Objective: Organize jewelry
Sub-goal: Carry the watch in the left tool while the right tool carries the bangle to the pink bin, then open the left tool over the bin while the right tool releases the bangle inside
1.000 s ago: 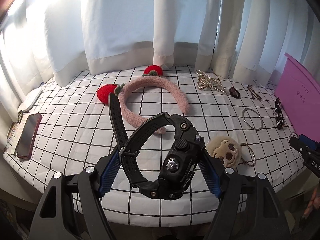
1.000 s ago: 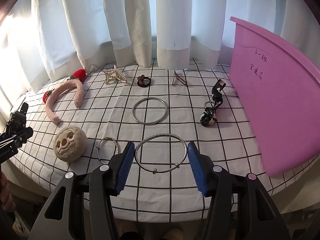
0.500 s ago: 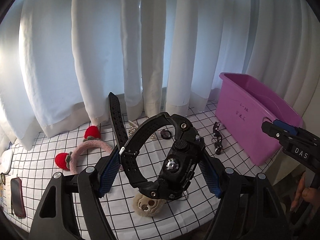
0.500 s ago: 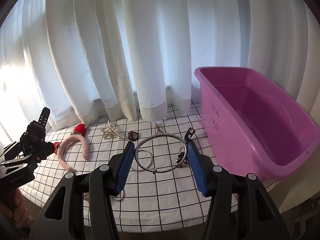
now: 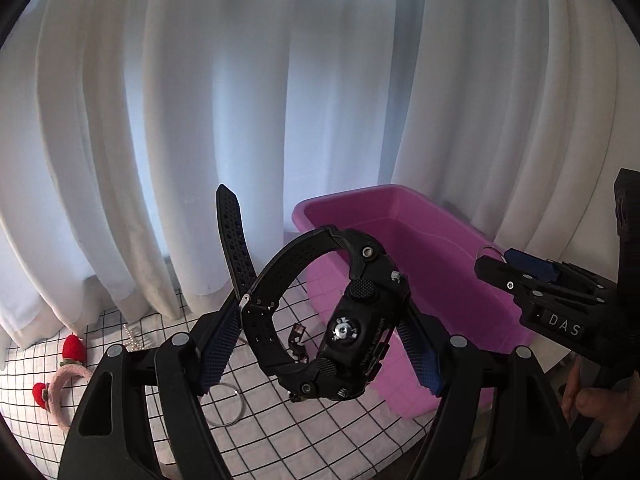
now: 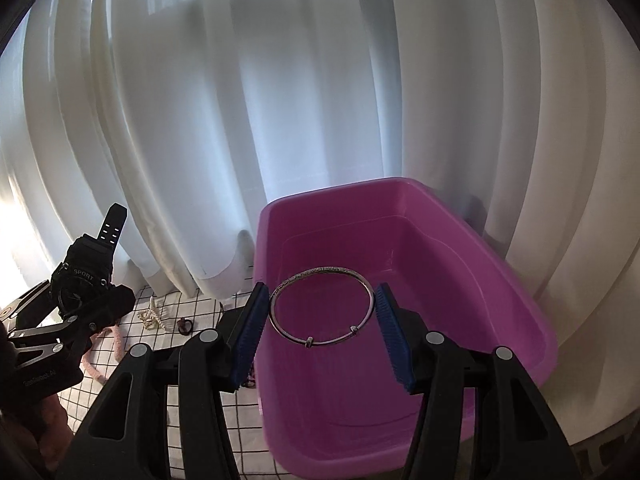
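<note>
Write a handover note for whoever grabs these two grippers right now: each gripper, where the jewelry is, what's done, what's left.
Left gripper: shut on the black sport watch, held above the table near the pink bin.
Right gripper: shut on the silver bangle, over the bin.
Bin: nothing visible inside.
Done: both pieces picked up.
Left: drop both in the bin, then collect the strawberry headband, pearl clip, silver ring and small dark pieces on the checked cloth.

Black sport watch [image 5: 340, 320] and silver bangle [image 6: 322, 306] held aloft by the empty pink bin [image 6: 400, 248]
</note>
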Tool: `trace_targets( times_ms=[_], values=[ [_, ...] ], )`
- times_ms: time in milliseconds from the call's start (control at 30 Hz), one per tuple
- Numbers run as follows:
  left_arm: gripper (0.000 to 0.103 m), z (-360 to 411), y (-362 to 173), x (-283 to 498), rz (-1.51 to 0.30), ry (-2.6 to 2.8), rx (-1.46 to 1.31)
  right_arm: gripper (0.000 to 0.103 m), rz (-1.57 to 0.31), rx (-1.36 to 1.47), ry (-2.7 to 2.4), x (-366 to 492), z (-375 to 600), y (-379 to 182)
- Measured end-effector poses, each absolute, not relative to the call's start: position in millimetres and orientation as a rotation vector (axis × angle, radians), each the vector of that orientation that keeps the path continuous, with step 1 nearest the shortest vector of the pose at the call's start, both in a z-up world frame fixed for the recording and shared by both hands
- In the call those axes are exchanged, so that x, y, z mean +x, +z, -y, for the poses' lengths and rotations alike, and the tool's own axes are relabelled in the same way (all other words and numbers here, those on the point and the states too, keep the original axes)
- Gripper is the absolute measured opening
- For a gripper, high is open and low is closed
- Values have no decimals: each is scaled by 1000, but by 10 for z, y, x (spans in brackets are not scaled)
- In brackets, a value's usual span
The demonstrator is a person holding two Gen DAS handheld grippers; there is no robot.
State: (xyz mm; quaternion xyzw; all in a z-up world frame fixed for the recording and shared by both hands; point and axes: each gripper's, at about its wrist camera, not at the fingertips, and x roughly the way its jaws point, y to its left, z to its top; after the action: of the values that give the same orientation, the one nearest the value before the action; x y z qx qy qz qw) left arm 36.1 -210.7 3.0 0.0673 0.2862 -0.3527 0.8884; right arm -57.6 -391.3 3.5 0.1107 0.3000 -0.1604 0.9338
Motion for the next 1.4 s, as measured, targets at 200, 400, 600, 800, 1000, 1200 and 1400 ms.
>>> trace_targets(
  times_ms=[200, 400, 600, 800, 1000, 1200, 1400],
  values=[
    [72, 2888, -14, 485, -668, -740, 139, 53, -707, 251, -311, -510, 4522, -84],
    [72, 3416, -85, 549, -767, -732, 170, 53, -815, 293, -263, -389, 4791, -292],
    [72, 3706, -267, 695, -873, -690, 237, 53, -910, 324, -225, -270, 4936, -470],
    [72, 3835, -415, 792, -974, -665, 250, 53, -968, 332, -200, -198, 5031, -593],
    [73, 3832, -518, 861, -1006, -640, 248, 53, -992, 334, -192, -160, 5119, -663],
    [74, 3862, -564, 876, -1032, -620, 254, 53, -1006, 315, -206, -177, 5061, -619],
    [79, 3866, -581, 908, -1047, -617, 260, 64, -1011, 315, -206, -155, 5050, -626]
  ],
)
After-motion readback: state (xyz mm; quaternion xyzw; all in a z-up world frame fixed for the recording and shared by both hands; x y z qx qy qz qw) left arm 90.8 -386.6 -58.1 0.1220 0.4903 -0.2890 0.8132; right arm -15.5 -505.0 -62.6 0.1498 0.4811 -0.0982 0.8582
